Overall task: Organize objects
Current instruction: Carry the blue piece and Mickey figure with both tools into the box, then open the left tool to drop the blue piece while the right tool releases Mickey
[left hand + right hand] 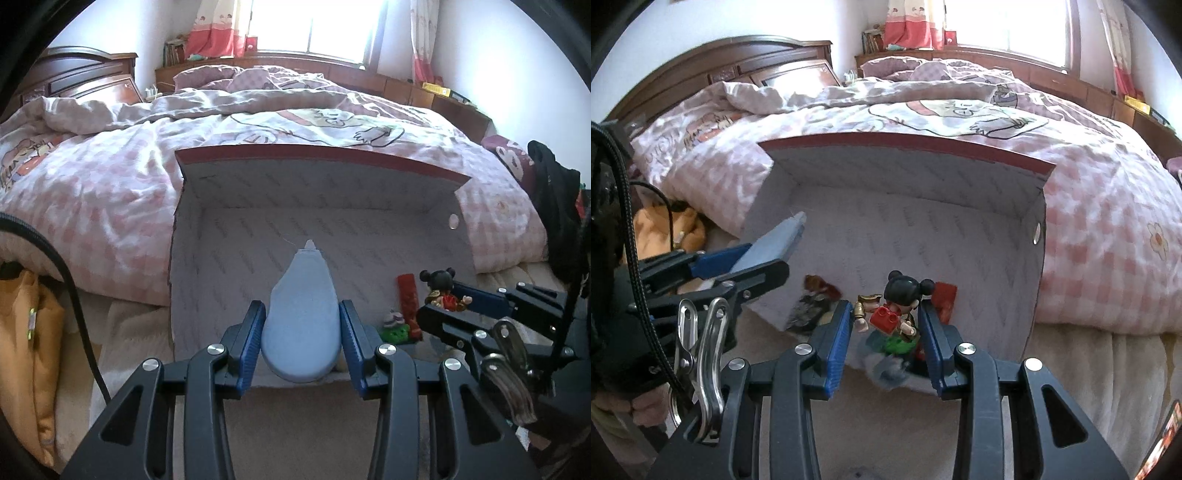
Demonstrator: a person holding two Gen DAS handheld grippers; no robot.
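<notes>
Gripping a pale blue, teardrop-shaped pad (301,317), the left tongs (302,334) held it over the near edge of the open cardboard box (258,229) beside the bed (110,177). The right tongs (885,325) were clenched on a black-haired toy figure (903,299) just above the box floor, which lay mostly bare farther in. Only the right view showed a dark figure (812,306) at the box's near-left corner.

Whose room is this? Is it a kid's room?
Probably a child's bedroom: a big bed with a pink cartoon quilt, cartoon curtains at the window, and toys in an open box, including a doll figure.
</notes>
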